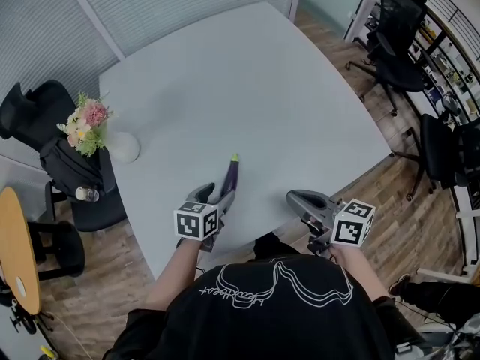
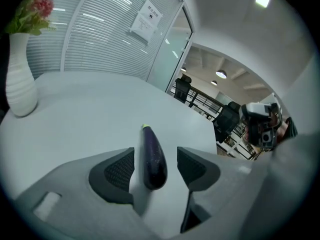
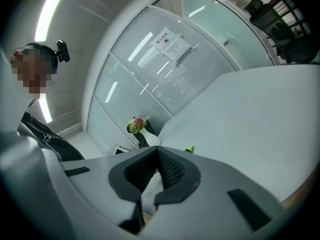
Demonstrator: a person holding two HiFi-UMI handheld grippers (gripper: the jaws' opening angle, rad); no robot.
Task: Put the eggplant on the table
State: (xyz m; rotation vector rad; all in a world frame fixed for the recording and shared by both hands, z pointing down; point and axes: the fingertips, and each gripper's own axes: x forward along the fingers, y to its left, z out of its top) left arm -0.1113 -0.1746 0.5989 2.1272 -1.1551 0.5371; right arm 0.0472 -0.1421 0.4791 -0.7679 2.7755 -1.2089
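An eggplant (image 1: 232, 175) lies on the white desk (image 1: 262, 88) near its near edge, between the parted jaws of the left claw (image 2: 155, 158), neither pad touching it; the right claw (image 3: 156, 159), jaws together and empty, hovers at the same edge; a flower vase (image 1: 124, 147) stands by the left edge.

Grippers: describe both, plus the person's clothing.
Both the left gripper and right gripper are grey plastic shells with dark textured pads on the jaws. Each carries a white cube of black square markers. The person wears a black top with white print.
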